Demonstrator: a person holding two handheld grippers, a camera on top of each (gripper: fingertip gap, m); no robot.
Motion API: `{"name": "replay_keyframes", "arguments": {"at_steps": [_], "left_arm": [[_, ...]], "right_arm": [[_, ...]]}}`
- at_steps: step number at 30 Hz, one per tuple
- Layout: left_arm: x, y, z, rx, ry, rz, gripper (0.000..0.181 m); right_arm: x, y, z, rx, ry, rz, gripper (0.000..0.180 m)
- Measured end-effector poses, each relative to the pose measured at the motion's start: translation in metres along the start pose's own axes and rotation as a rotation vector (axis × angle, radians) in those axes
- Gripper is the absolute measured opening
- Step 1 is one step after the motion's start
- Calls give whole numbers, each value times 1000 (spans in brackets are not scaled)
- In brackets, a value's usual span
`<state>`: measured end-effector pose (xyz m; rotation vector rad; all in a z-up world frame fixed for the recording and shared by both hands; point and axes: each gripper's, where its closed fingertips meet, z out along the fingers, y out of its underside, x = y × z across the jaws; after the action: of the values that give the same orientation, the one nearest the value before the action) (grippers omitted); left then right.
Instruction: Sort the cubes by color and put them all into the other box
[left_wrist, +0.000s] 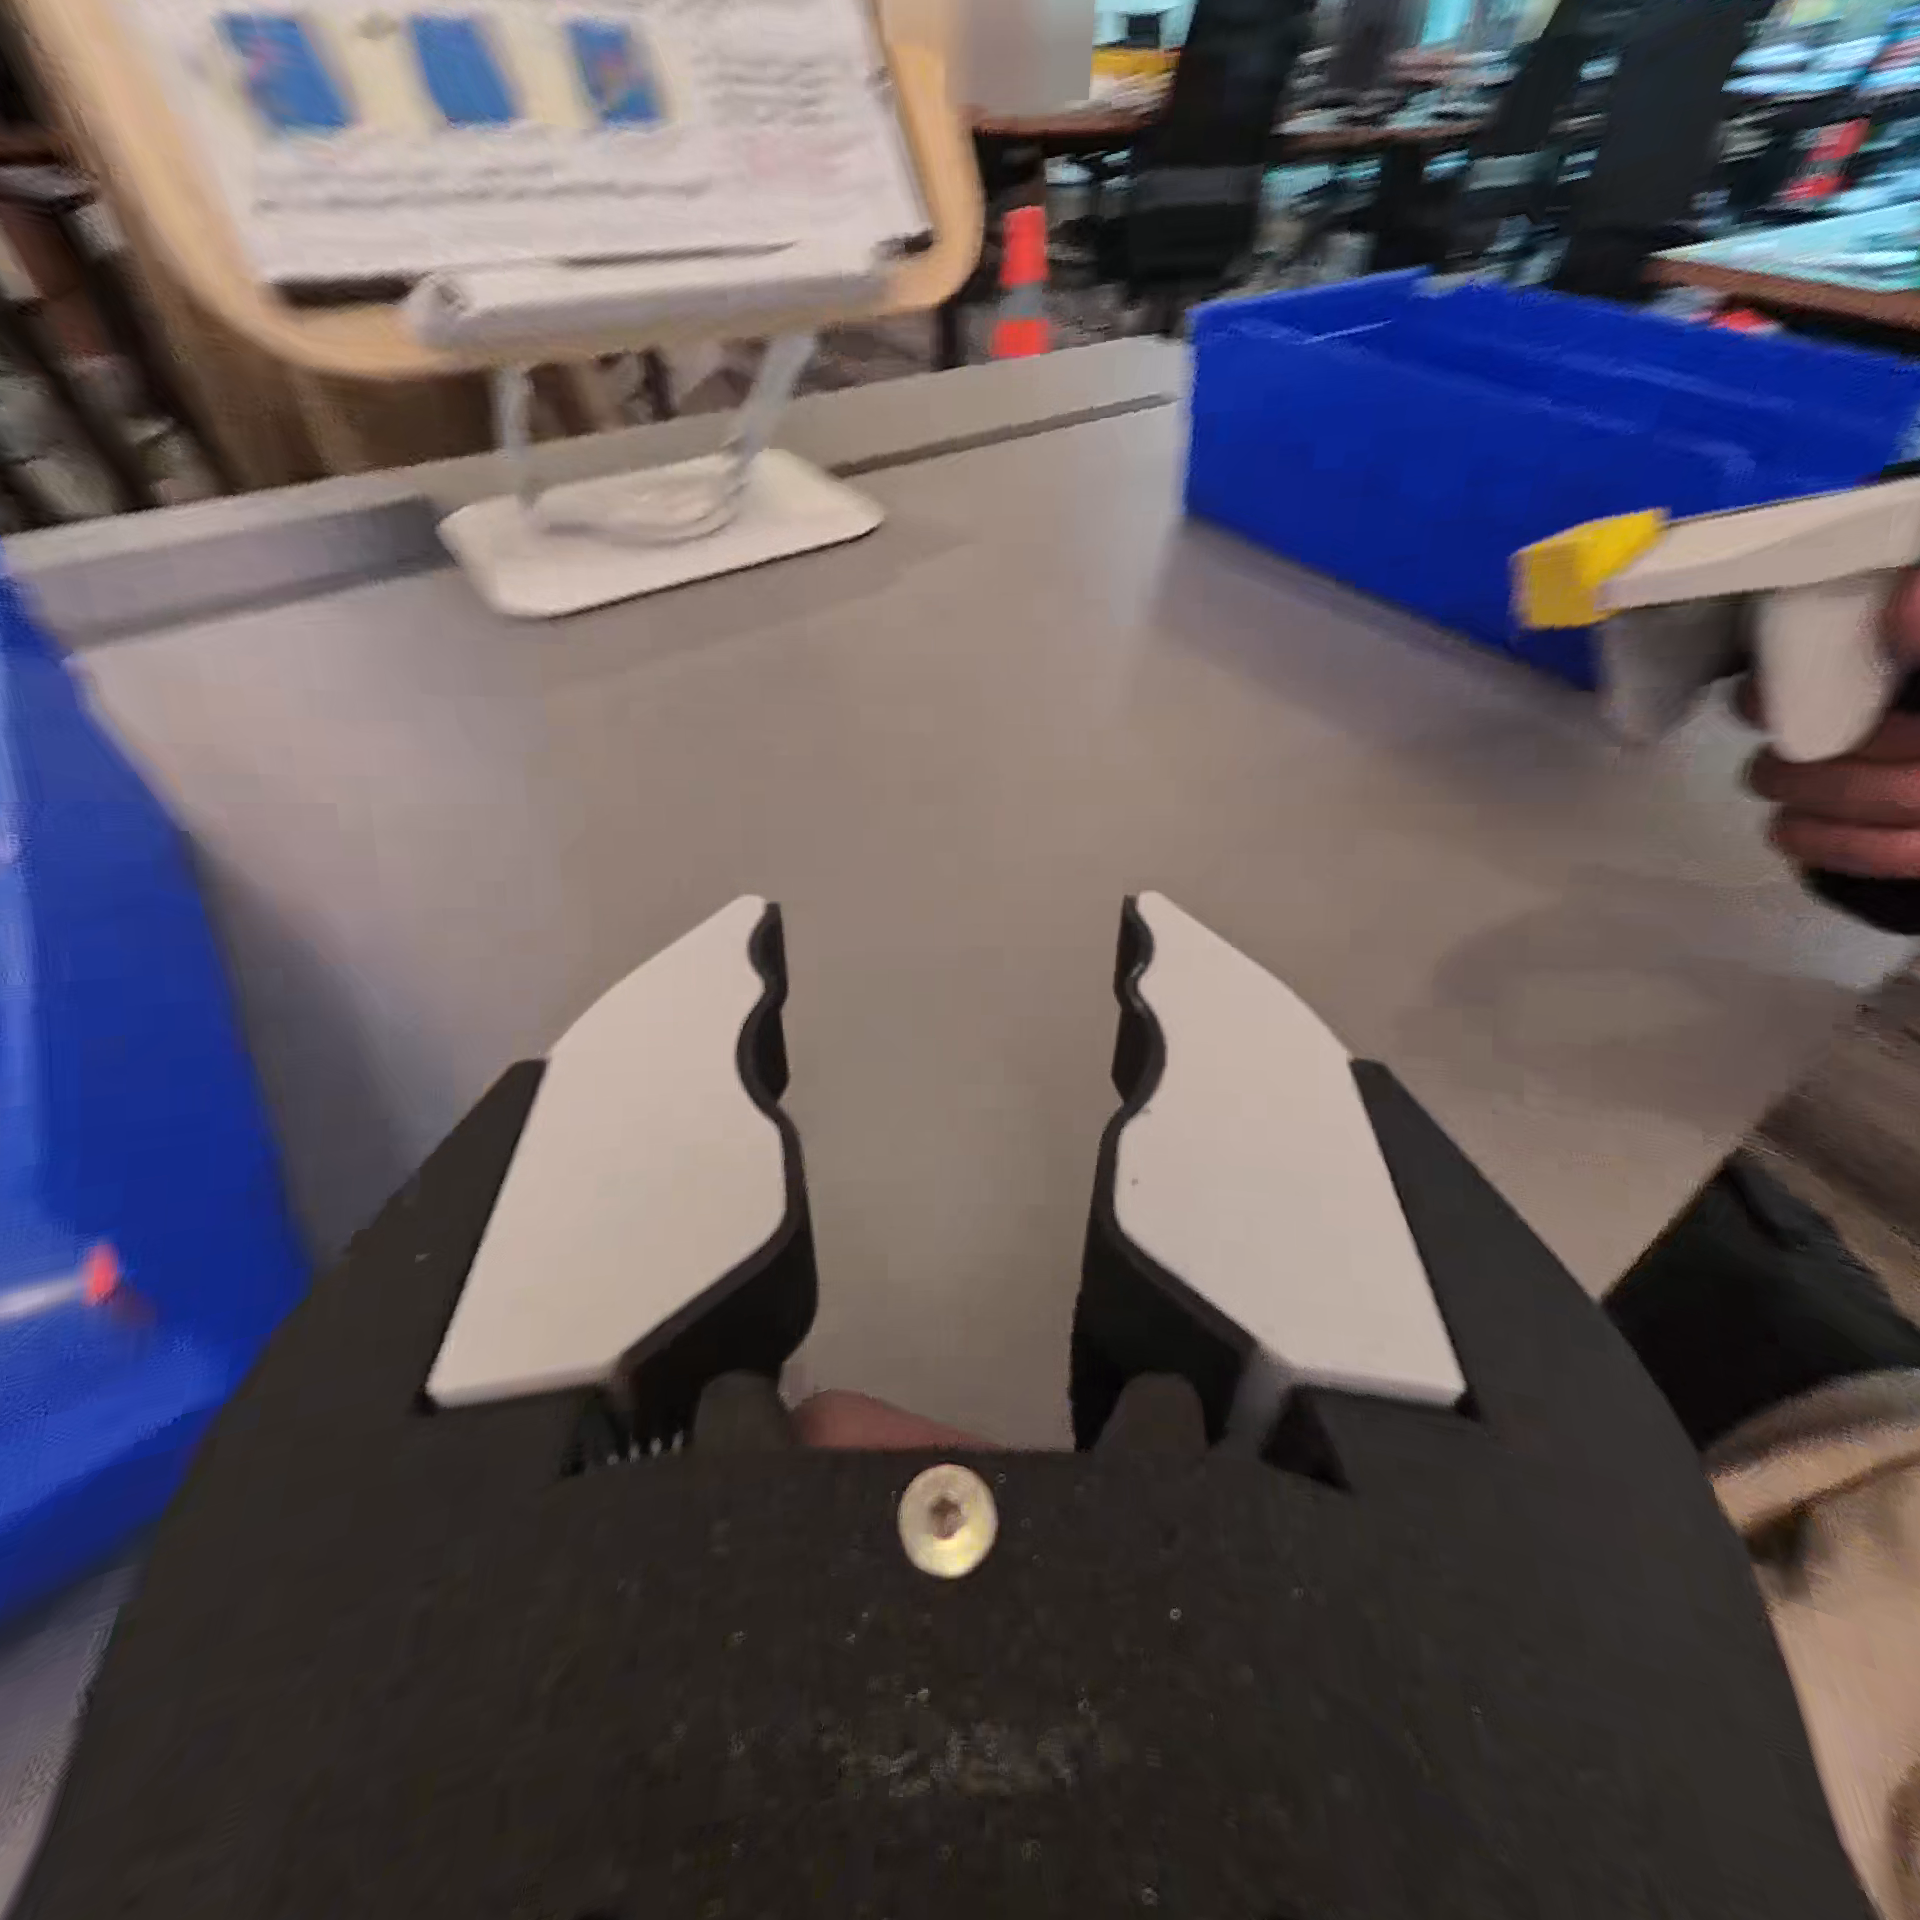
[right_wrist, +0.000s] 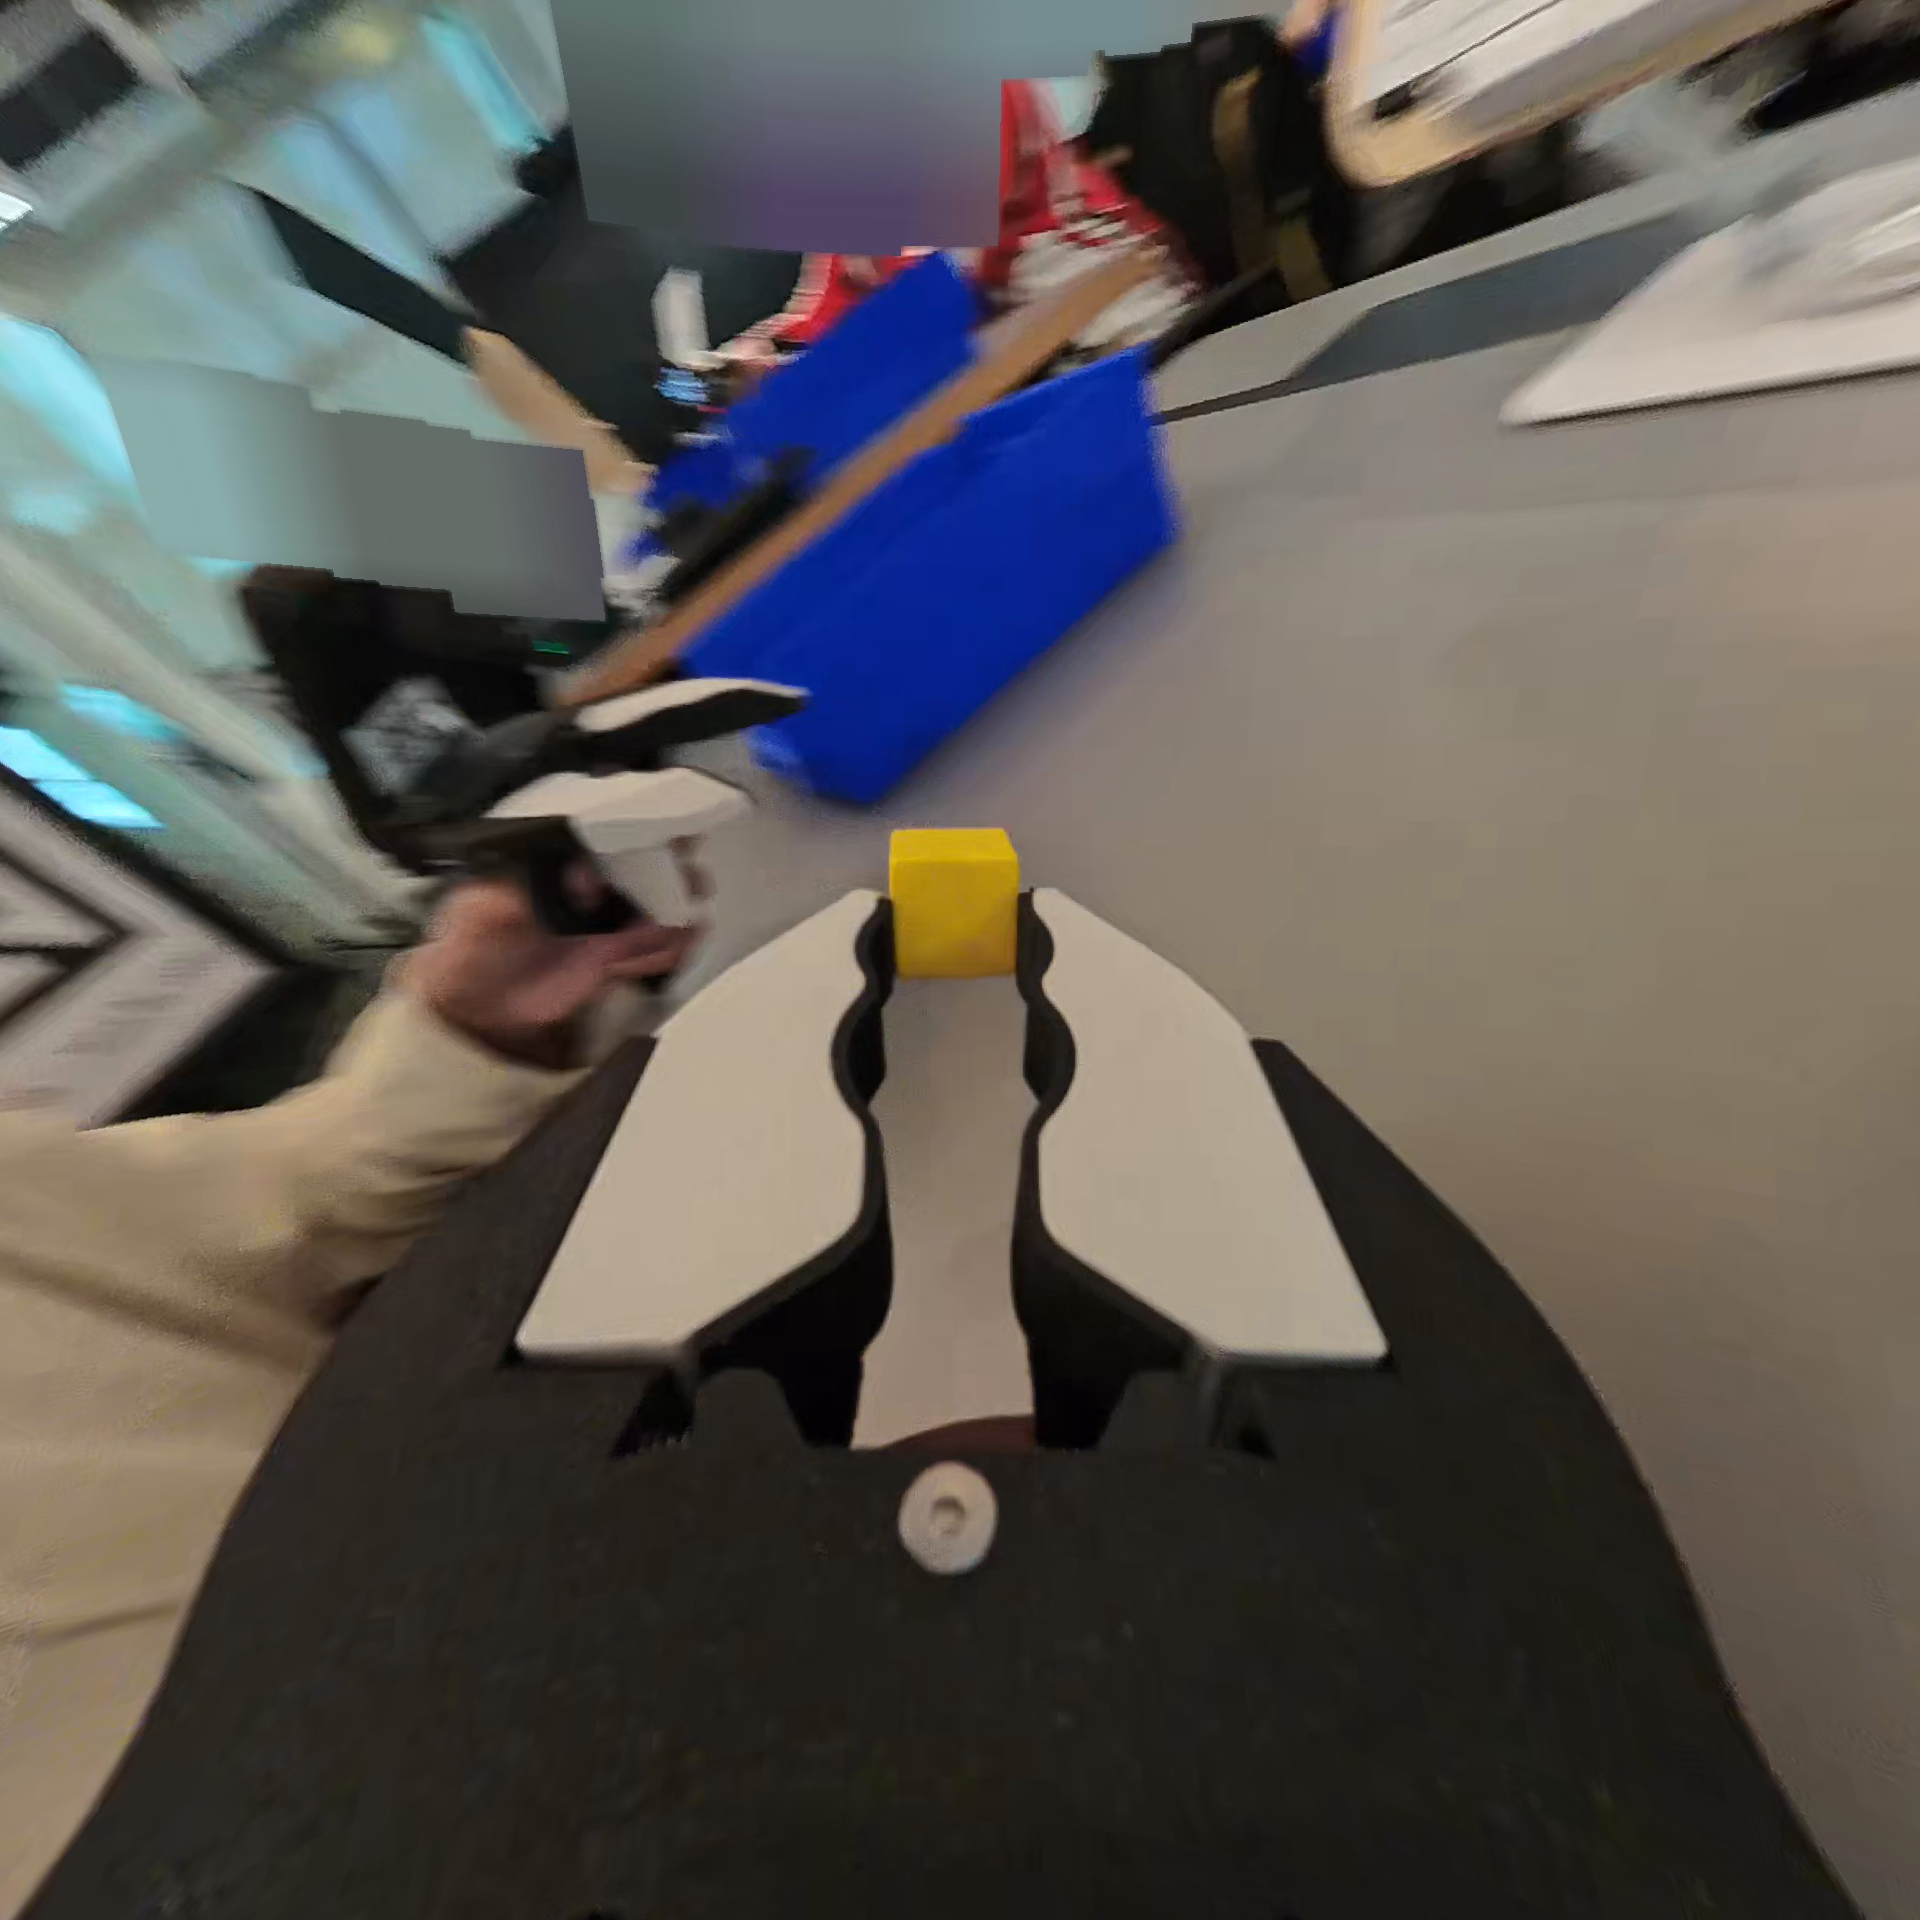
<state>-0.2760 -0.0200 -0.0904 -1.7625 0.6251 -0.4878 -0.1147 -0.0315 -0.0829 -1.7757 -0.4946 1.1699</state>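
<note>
Yellow cube (right_wrist: 953, 902), small, solid-looking with flat faces and crisp edges, sits pinched at the very tips of our right gripper (right_wrist: 953, 925), held in the air above the grey desk (right_wrist: 1455, 831). The jaws press its two opposite side faces; more than half the cube sticks out past the tips. We judge it light and rigid, not fragile, but smooth faces could slip or twist with so shallow a hold, so squeeze flat across parallel faces, centred, not on edges. In the left wrist view the same cube shows at the tip of that gripper, in front of a blue plastic box (left_wrist: 1455, 499) that stands toward the desk's far right edge. Our left gripper (left_wrist: 951, 925) hangs over the bare middle of the desk, jaws spread apart, nothing between them. A second blue box (left_wrist: 125, 1091) lies at the desk's left edge, blurred; contents mostly hidden, a small red spot shows. White stand (left_wrist: 665, 530) with a paper sheet rests at the far edge. Motion blur is heavy in both views. Which box is the target we cannot tell.
</note>
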Motion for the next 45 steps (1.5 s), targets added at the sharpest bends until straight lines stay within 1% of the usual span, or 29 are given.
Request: {"name": "replay_keyframes", "arguments": {"at_steps": [1, 3, 5, 7, 9, 11, 12, 14, 15, 16, 18, 20, 23, 25, 28, 30, 32, 33, 34, 35, 36, 38, 40, 41, 42, 44, 45], "left_arm": [[-6, 9, -5, -11, -54, -10, 59], [-9, 23, -11, -19, -98, -11, 57], [-9, 32, -12, -41, -110, 32, 56], [-12, 31, -11, -36, -147, 87, 56], [-8, 27, -10, -24, -138, 127, 56], [-4, 24, -10, -10, -136, 145, 56], [-2, 24, -11, -10, -133, 154, 56], [-1, 26, -11, -19, -131, 169, 55], [0, 25, -12, -18, -129, 173, 55], [0, 24, -12, -13, -125, 171, 54], [2, 21, -12, -3, -110, 158, 54], [4, 20, -11, -4, -94, 152, 54], [6, 21, -12, -12, -93, 169, 54], [7, 22, -13, -18, -95, 187, 54], [8, 25, -15, -24, -96, 202, 54], [8, 29, -15, -34, -91, 202, 53], [7, 30, -15, -41, -87, 193, 53], [7, 31, -14, -45, -82, 190, 54], [7, 31, -14, -48, -80, 187, 54], [6, 31, -15, -46, -82, 186, 54], [5, 30, -15, -43, -85, 186, 54], [2, 28, -16, -37, -95, 185, 54], [-2, 26, -18, -24, -109, 177, 53], [-4, 24, -18, -19, -116, 172, 53], [-7, 24, -18, -20, -122, 167, 53], [-13, 24, -19, -20, -144, 154, 53], [-15, 24, -19, -20, -151, 146, 53]], "right_arm": [[9, 2, -8, 6, 94, -63, 22], [18, 6, -20, 12, 213, -152, 22], [22, 9, -28, 13, 272, -192, 22], [21, 7, -34, 4, 290, -212, 22], [25, -10, -50, 3, 345, -275, 22], [43, -42, -87, -22, 499, -369, 22], [60, -52, -111, -109, 594, -382, 22], [103, -61, -166, -341, 773, -343, 22], [125, -61, -189, -463, 831, -315, 22], [146, -63, -203, -551, 846, -304, 22], [186, -64, -211, -677, 827, -256, 22], [218, -57, -208, -801, 802, -203, 23], [251, -30, -213, -1083, 804, -182, 23], [259, -12, -227, -1266, 813, -155, 23], [255, 4, -249, -1446, 812, -109, 23], [252, 11, -260, -1531, 808, -87, 23], [253, 14, -265, -1552, 818, -69, 23], [253, 12, -265, -1542, 821, -75, 26], [252, 8, -265, -1520, 829, -89, 39], [249, 2, -265, -1483, 839, -101, 46], [244, -7, -262, -1423, 847, -123, 50], [223, -35, -244, -1206, 844, -217, 53], [190, -68, -210, -887, 798, -347, 52], [167, -83, -187, -688, 747, -400, 50], [139, -94, -160, -471, 661, -423, 49], [78, -102, -113, -52, 430, -377, 51], [57, -99, -100, 122, 357, -315, 50]]}}
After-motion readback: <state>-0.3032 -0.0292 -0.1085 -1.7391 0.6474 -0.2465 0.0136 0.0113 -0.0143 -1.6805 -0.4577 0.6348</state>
